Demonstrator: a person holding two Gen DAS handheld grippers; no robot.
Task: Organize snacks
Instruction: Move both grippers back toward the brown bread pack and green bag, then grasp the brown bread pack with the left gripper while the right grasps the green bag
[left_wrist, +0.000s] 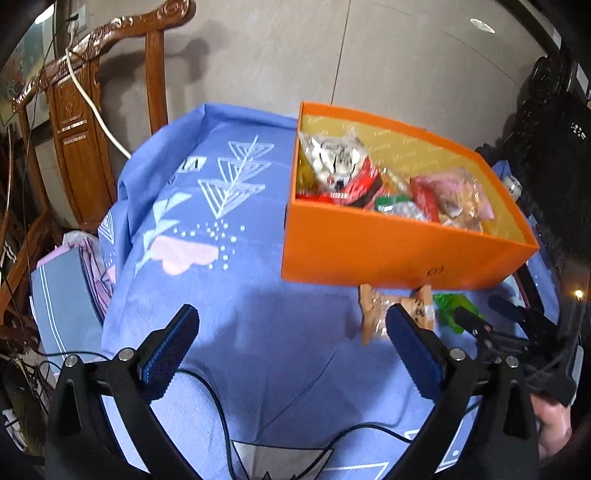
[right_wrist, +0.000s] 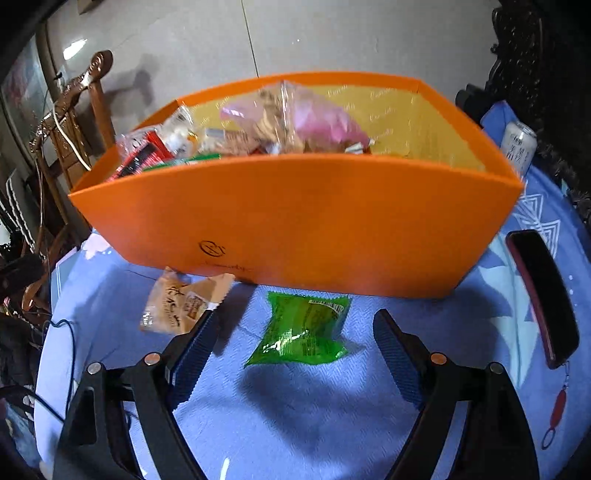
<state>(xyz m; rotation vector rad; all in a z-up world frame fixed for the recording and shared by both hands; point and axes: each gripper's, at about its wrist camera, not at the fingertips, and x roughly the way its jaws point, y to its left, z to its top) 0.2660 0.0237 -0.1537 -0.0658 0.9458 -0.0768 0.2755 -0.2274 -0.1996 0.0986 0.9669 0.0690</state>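
Observation:
An orange box (left_wrist: 388, 251) (right_wrist: 295, 229) holding several snack packets stands on the blue cloth. In front of it lie a tan snack packet (right_wrist: 177, 306) (left_wrist: 373, 314) and a green snack packet (right_wrist: 303, 332) (left_wrist: 448, 306). My right gripper (right_wrist: 295, 339) is open, its fingers on either side of the green packet just above it, not touching. My left gripper (left_wrist: 291, 332) is open and empty over bare cloth, left of the tan packet. The right gripper (left_wrist: 495, 314) also shows at the right of the left wrist view.
A dark phone (right_wrist: 543, 295) lies on the cloth right of the box, and a drink can (right_wrist: 519, 146) stands behind it. A carved wooden chair (left_wrist: 85, 122) stands at the table's left. Dark furniture (left_wrist: 554, 110) is at the right.

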